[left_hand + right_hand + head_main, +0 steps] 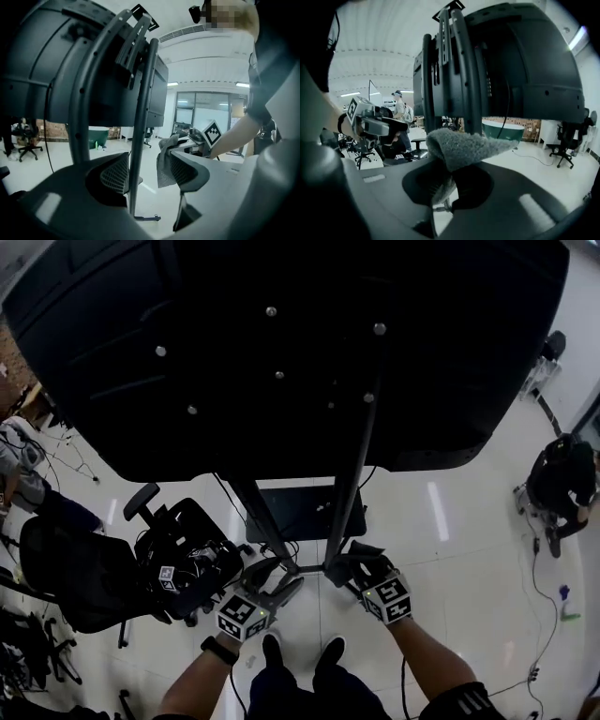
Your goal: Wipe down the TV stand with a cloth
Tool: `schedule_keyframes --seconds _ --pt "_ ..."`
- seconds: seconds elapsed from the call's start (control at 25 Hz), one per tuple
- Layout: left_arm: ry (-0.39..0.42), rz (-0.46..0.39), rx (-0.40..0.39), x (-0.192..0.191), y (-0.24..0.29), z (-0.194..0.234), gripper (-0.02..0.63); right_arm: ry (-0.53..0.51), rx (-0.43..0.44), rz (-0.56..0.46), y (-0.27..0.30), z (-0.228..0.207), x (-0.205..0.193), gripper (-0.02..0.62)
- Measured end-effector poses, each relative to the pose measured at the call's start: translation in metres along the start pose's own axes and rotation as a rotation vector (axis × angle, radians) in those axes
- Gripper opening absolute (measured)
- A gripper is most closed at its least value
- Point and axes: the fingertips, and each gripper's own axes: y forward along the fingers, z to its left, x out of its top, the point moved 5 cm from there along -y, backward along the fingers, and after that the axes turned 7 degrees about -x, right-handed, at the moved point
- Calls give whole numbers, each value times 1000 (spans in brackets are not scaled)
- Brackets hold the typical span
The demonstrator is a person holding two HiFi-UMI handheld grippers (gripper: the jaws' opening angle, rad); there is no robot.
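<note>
The right gripper (447, 177) pinches a fuzzy grey cloth (464, 145) just before the black metal TV stand (468, 70), while the left gripper (147, 171) has its jaws spread, one slim stand upright (143, 108) showing between them.

Left forearm (199, 679) and right forearm (427, 657) reach forward side by side; left gripper (274, 579) holds its jaws apart; right gripper (354, 566) is clamped on the cloth (459, 145).

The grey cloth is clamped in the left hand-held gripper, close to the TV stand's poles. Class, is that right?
No. The grey cloth is clamped in the right hand-held gripper, close to the TV stand's poles; the right gripper view shows it.
</note>
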Motion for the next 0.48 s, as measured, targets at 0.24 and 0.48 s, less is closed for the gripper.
schedule_keyframes --seconds 0.24,0.48 --pt "11 -100 5 42 -59 -68 299 59 47 -113 -97 35 49 38" --pt "22 -153 0 41 -118 -117 295 -24 11 -127 -162 99 36 38"
